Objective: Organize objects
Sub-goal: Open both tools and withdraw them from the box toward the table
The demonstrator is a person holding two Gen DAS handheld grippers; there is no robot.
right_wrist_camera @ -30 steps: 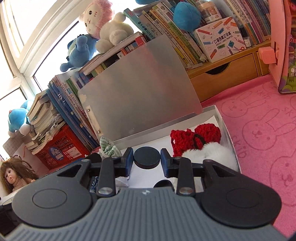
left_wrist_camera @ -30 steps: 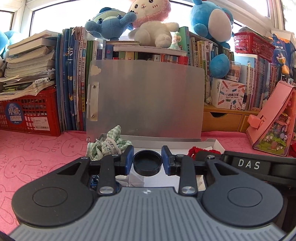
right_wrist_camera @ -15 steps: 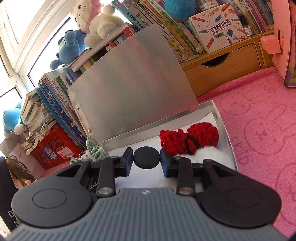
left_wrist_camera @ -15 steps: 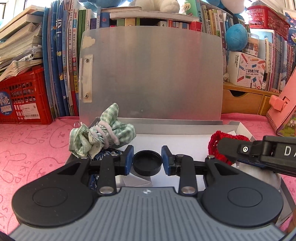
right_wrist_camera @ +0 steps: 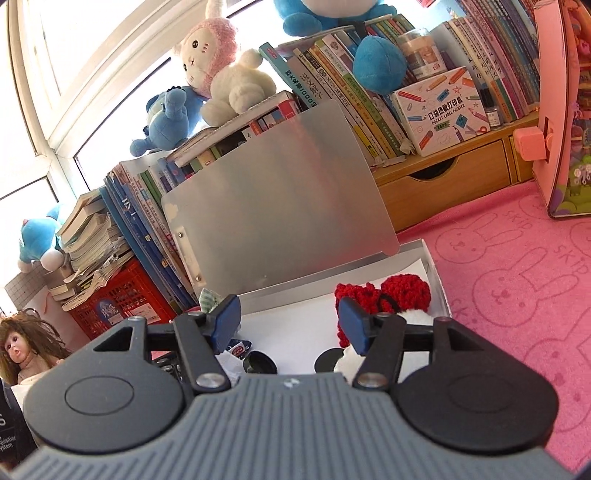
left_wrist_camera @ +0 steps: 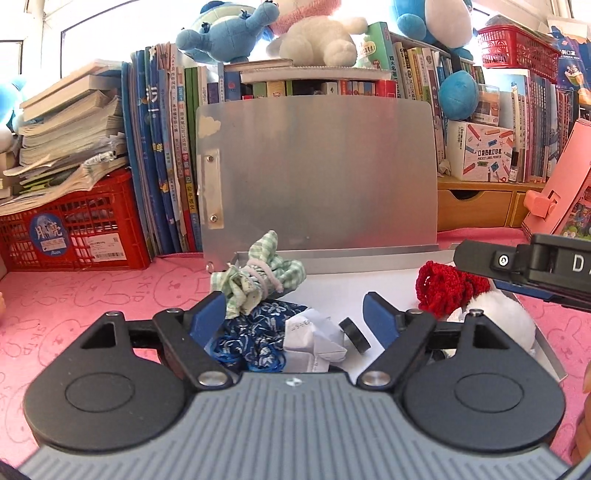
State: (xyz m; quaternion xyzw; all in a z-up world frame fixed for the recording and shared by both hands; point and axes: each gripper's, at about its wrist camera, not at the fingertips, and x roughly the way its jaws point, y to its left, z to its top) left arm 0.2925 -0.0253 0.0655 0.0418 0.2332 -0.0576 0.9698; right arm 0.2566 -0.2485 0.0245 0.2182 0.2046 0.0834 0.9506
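Note:
An open metal box (left_wrist_camera: pixel 369 255) lies on the pink mat with its lid (left_wrist_camera: pixel 317 170) standing up behind it. My left gripper (left_wrist_camera: pixel 295 316) hovers over the box's left part, its jaws opening. A black round disc (left_wrist_camera: pixel 354 336) sits tilted on edge between them, free of both pads. Under it lie crumpled white paper (left_wrist_camera: pixel 314 345), a blue patterned scrunchie (left_wrist_camera: pixel 255 345) and a green checked scrunchie (left_wrist_camera: pixel 258 280). My right gripper (right_wrist_camera: pixel 289 323) is also opening, with nothing between its pads. Two black discs (right_wrist_camera: pixel 260 362) (right_wrist_camera: pixel 327 363) lie on the box floor below it. A red knitted scrunchie (right_wrist_camera: pixel 384 295) and a white fluffy ball (left_wrist_camera: pixel 495 317) fill the right end.
Upright books (left_wrist_camera: pixel 166 166) and a red crate (left_wrist_camera: pixel 74 236) stand behind the box, with plush toys (left_wrist_camera: pixel 225 33) on top. A wooden drawer unit (right_wrist_camera: pixel 443 181) and a pink toy house (right_wrist_camera: pixel 565 110) stand at the right. A doll (right_wrist_camera: pixel 18 347) sits at the left.
Both grippers went from shut on a black disc to open. The discs dropped into the box. The left view pulled back a little.

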